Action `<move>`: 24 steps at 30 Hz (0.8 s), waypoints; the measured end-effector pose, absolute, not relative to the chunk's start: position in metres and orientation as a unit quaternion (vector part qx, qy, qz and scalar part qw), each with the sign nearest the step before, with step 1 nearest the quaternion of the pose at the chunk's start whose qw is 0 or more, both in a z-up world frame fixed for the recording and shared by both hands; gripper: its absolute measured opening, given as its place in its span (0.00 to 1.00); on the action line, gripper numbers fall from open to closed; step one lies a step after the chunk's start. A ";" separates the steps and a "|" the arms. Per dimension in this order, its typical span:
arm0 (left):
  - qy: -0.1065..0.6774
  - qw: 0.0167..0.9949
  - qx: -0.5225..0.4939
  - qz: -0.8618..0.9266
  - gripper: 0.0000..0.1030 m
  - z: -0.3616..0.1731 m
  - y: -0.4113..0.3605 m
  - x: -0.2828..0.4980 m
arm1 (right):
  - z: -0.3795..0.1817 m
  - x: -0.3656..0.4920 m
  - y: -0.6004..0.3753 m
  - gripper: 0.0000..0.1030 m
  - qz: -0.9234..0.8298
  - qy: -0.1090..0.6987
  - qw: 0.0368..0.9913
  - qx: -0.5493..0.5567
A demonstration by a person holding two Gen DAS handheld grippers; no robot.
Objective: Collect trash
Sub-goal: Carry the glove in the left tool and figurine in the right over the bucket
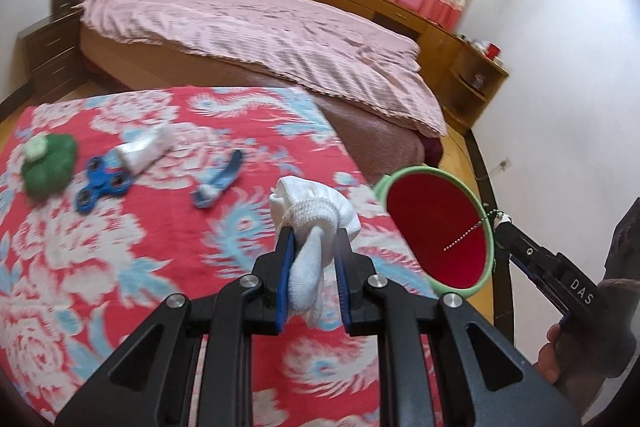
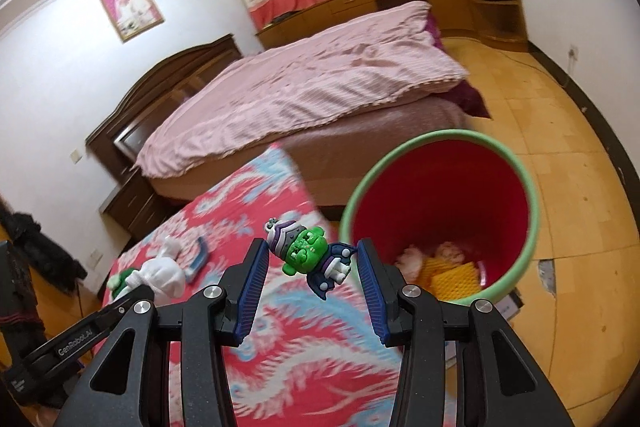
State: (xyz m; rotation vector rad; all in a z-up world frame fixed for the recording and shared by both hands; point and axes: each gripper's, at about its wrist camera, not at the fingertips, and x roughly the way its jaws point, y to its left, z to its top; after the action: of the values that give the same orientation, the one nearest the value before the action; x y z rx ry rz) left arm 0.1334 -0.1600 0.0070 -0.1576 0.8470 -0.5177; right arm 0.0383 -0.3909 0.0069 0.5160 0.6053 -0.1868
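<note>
My left gripper [image 1: 314, 233] is shut on a white sock [image 1: 310, 203], which bulges out above the pads and hangs over the red floral cloth [image 1: 120, 267]. My right gripper [image 2: 312, 247] is shut on a small green figurine keychain [image 2: 306, 255], held crosswise between the blue pads. A red bin with a green rim [image 2: 532, 195] stands on the floor just beyond and right of the figurine, with yellow and pink trash [image 2: 444, 273] in its bottom. In the left wrist view the bin [image 1: 436, 227] is at the right, with the right gripper [image 1: 500, 227] at its rim and a ball chain [image 1: 468, 235] dangling across its mouth.
On the cloth to the left lie a green lump [image 1: 48, 163], a blue fidget spinner [image 1: 102, 183], a white tube [image 1: 146, 149] and a blue curved item [image 1: 218, 179]. A bed with a pink cover [image 1: 260, 27] stands behind. Wooden cabinets [image 1: 472, 75] line the far wall.
</note>
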 end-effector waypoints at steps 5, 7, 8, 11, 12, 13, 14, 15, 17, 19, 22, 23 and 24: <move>0.416 0.865 -0.055 -0.273 0.18 0.001 -0.203 0.139 | -0.004 0.033 -0.423 0.45 -0.116 0.295 0.911 0.265; 0.422 0.859 -0.047 -0.284 0.18 -0.002 -0.220 0.140 | -0.010 0.032 -0.436 0.45 -0.125 0.298 0.906 0.273; 0.424 0.857 -0.045 -0.288 0.18 -0.003 -0.225 0.140 | -0.013 0.032 -0.442 0.45 -0.127 0.299 0.904 0.277; 0.427 0.852 -0.034 -0.300 0.18 -0.007 -0.248 0.141 | -0.023 0.032 -0.459 0.45 -0.131 0.305 0.897 0.291; 0.429 0.851 -0.031 -0.302 0.18 -0.008 -0.255 0.141 | -0.025 0.034 -0.460 0.45 -0.132 0.307 0.896 0.293; 0.431 0.849 -0.028 -0.305 0.18 -0.010 -0.262 0.142 | -0.027 0.034 -0.464 0.45 -0.132 0.308 0.895 0.295; 0.433 0.847 -0.025 -0.308 0.18 -0.012 -0.267 0.143 | -0.029 0.034 -0.468 0.45 -0.133 0.310 0.894 0.296; 0.436 0.845 -0.021 -0.310 0.18 -0.014 -0.275 0.143 | -0.031 0.034 -0.470 0.45 -0.133 0.311 0.893 0.296; 0.440 0.842 -0.015 -0.312 0.18 -0.018 -0.286 0.144 | -0.035 0.035 -0.477 0.45 -0.133 0.313 0.891 0.300; 0.444 0.839 -0.008 -0.314 0.18 -0.023 -0.298 0.144 | -0.038 0.035 -0.483 0.45 -0.133 0.314 0.890 0.303; 0.455 0.833 0.002 -0.315 0.18 -0.033 -0.316 0.147 | -0.043 0.036 -0.490 0.45 -0.133 0.317 0.887 0.307; 0.459 0.830 0.004 -0.316 0.18 -0.036 -0.320 0.148 | -0.045 0.035 -0.493 0.45 -0.132 0.318 0.886 0.309; 0.464 0.828 0.006 -0.315 0.18 -0.039 -0.324 0.148 | -0.046 0.035 -0.494 0.45 -0.132 0.319 0.886 0.310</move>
State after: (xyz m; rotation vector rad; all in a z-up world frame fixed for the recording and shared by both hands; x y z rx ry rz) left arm 0.1481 -0.3238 -0.0395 0.0132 0.9841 -0.6697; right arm 0.0352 -0.4944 -0.0458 0.6442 0.6644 -0.2745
